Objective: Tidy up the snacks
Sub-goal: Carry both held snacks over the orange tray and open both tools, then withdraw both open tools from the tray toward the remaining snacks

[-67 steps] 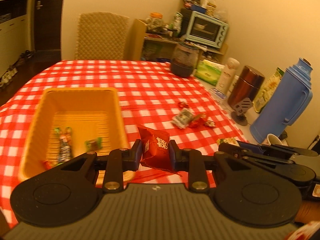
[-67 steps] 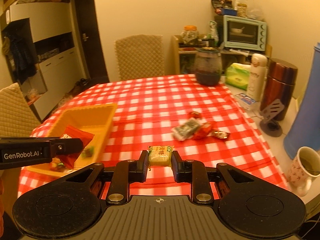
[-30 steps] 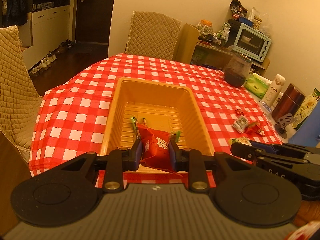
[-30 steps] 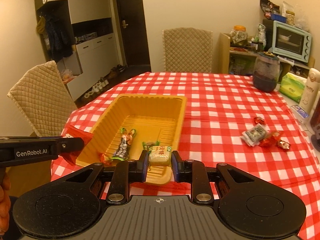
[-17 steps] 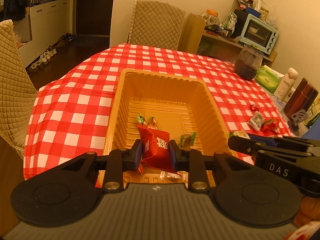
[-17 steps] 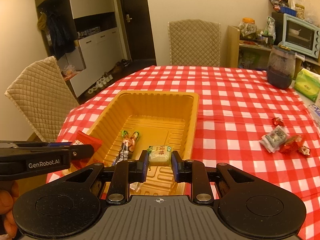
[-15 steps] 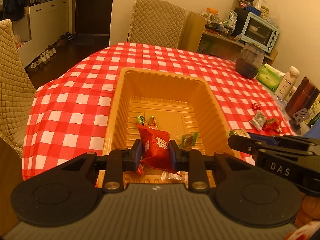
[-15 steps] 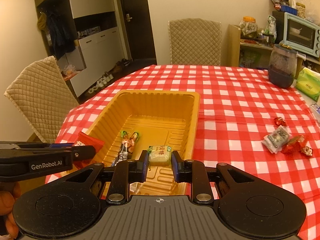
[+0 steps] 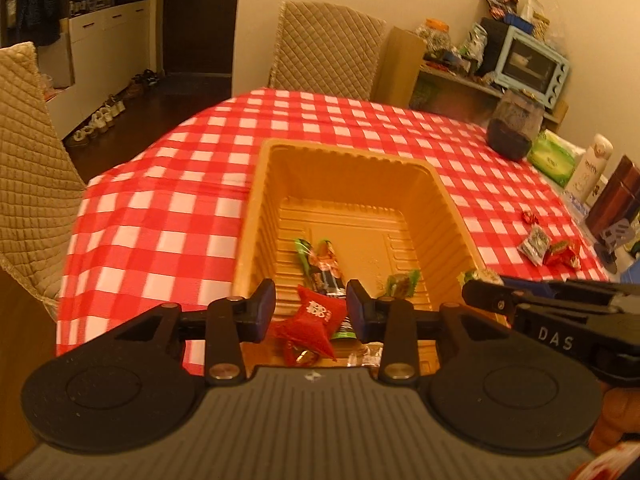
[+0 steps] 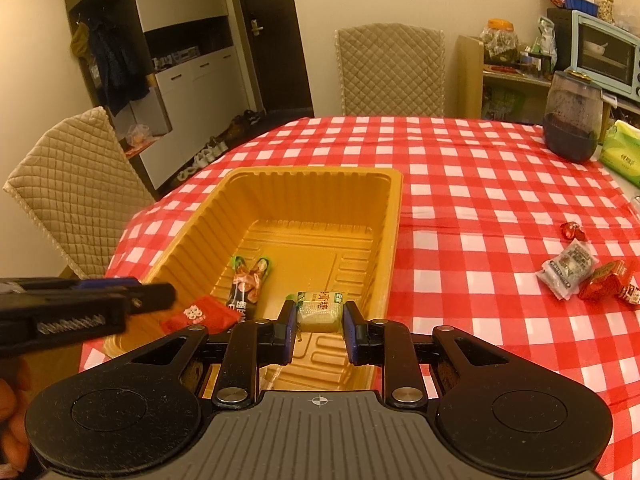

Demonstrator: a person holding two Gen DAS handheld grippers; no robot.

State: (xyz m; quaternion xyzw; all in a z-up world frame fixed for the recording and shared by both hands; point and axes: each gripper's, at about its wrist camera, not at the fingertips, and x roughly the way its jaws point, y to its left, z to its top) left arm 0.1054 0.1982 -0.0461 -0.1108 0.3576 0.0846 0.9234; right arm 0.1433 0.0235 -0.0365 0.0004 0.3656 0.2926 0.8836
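A yellow plastic tray [image 9: 348,151] [image 10: 316,171] sits on the red checked tablecloth. My left gripper [image 9: 311,305] hangs over the tray's near end with its jaws opening. The red snack packet [image 9: 316,320] [image 10: 202,315] lies loose below and between them, and neither pad touches it. My right gripper [image 10: 320,316] is shut on a pale green snack packet [image 10: 321,311] over the tray's near end. A dark bar with green ends [image 9: 324,268] [image 10: 246,286] and a small green candy [image 9: 402,282] lie in the tray. Each gripper shows in the other's view: the right gripper [image 9: 472,291] and the left gripper [image 10: 166,293].
Loose snacks lie on the cloth to the right: a grey packet [image 10: 568,268], red wrappers [image 10: 606,284] and a red candy [image 10: 572,231]. A dark jar [image 10: 572,128], tissue pack and flasks [image 9: 612,200] stand far right. Quilted chairs [image 10: 72,200] flank the table.
Both grippers swung from the table's right side to over the tray and sank. The left jaws have just parted, and the red packet has dropped from them towards the tray floor.
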